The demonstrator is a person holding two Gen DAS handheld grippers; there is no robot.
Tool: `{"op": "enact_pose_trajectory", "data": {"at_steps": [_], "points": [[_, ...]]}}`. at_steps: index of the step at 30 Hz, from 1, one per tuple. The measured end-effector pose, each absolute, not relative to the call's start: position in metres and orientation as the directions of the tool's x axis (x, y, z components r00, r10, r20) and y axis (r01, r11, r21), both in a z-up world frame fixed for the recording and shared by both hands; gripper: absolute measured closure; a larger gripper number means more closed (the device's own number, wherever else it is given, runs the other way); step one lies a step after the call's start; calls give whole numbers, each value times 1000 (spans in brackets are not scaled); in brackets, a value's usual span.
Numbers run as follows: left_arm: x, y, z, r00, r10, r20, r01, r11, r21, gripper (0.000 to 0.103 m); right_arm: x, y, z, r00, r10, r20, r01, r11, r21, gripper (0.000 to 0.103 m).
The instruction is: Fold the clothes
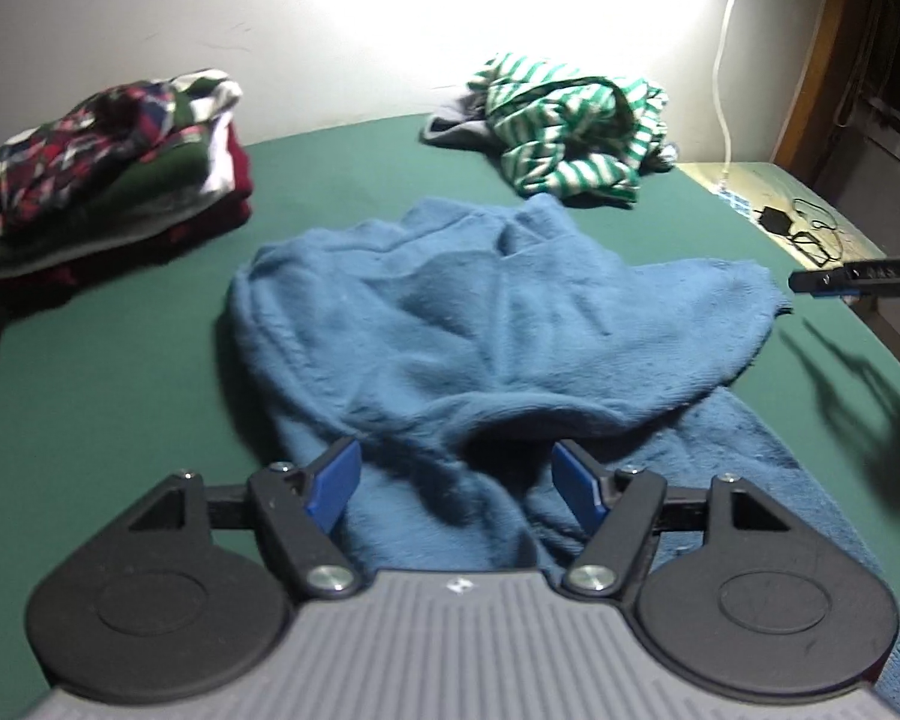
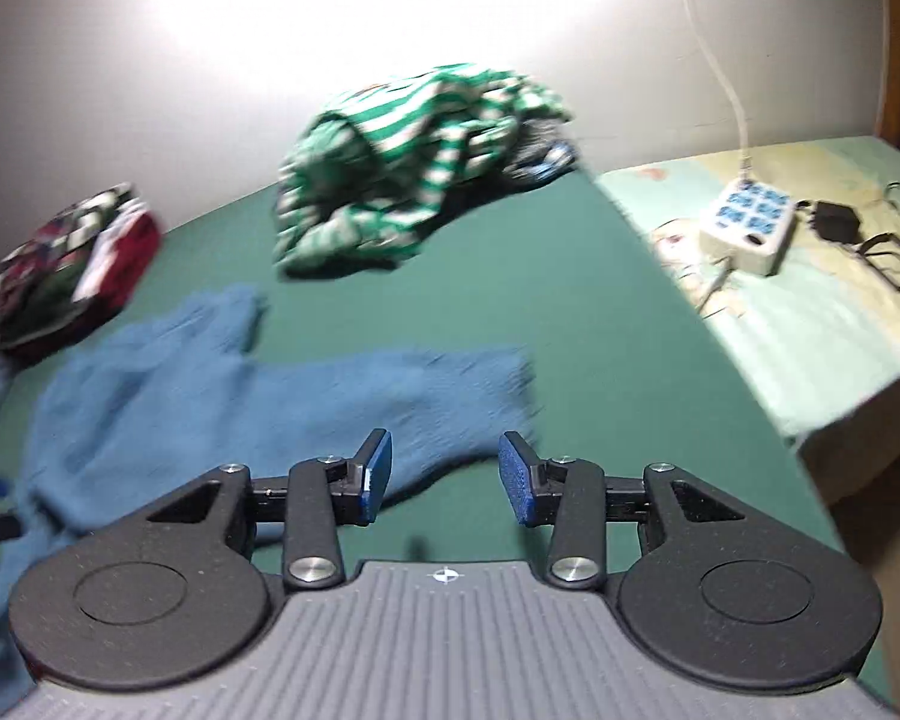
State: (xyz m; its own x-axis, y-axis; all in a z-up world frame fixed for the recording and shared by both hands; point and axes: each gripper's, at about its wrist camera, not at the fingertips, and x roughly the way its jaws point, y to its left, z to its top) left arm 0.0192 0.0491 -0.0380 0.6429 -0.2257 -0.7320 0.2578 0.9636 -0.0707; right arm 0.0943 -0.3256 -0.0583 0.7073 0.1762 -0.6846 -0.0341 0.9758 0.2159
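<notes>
Blue garment [image 1: 480, 330] rumpled mid-frame on green cloth [image 1: 120, 360]. Left gripper [image 1: 456, 480] wide open, fabric between, unpinched. Right gripper [image 2: 444, 474] part open, empty. Folded stack [image 1: 114, 180] upper left.

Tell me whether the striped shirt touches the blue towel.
Apart. The right wrist view shows bare green cover between the striped shirt and the blue towel.

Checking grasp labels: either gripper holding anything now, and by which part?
Nothing is held. The left gripper stands open over the blue garment, fingers not pressing it. The right gripper is open too, by the garment's edge.
</notes>
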Motion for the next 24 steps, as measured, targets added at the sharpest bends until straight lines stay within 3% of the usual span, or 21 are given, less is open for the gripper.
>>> {"op": "enact_pose_trajectory", "data": {"at_steps": [9, 19, 24], "points": [[16, 38, -35, 639, -213, -739, 274, 961, -39, 29, 129, -337, -81, 715, 192, -673, -39, 971, 236, 61], [28, 49, -17, 657, -121, -744, 278, 956, 89, 29, 132, -331, -90, 753, 181, -633, -84, 980, 181, 96], [45, 51, -6, 645, -106, -757, 374, 908, 191, 30, 136, -334, -76, 757, 205, -621, -108, 976, 191, 98]]}}
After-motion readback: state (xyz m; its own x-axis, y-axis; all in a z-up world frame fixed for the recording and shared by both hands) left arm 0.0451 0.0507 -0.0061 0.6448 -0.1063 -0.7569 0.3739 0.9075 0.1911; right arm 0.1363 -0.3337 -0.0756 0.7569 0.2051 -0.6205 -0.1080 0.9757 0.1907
